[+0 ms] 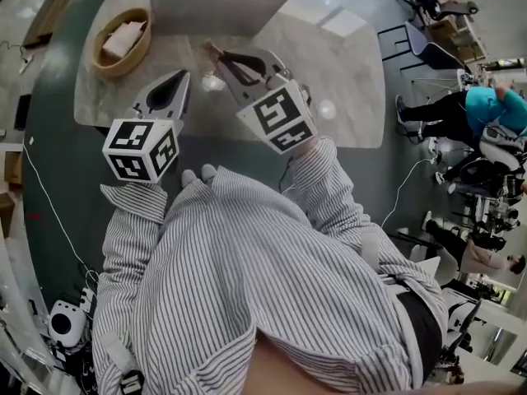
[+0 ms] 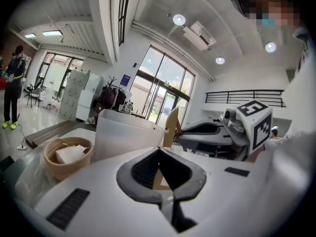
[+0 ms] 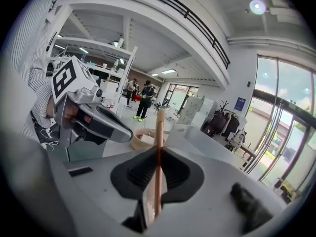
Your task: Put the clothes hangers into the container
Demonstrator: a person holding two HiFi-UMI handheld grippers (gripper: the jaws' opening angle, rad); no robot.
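The pale marble tabletop [image 1: 346, 97] carries a translucent plastic container [image 1: 218, 2] at its far side. Left of the container sits a round tan bowl [image 1: 105, 66] with something white in it. Both grippers hover just in front of the container. The left gripper [image 2: 159, 151] has its tongs pressed together on nothing. The right gripper [image 3: 158, 151] has its tongs clamped on a wooden clothes hanger [image 3: 159, 125], which stands upright near the container's front wall, outside it.
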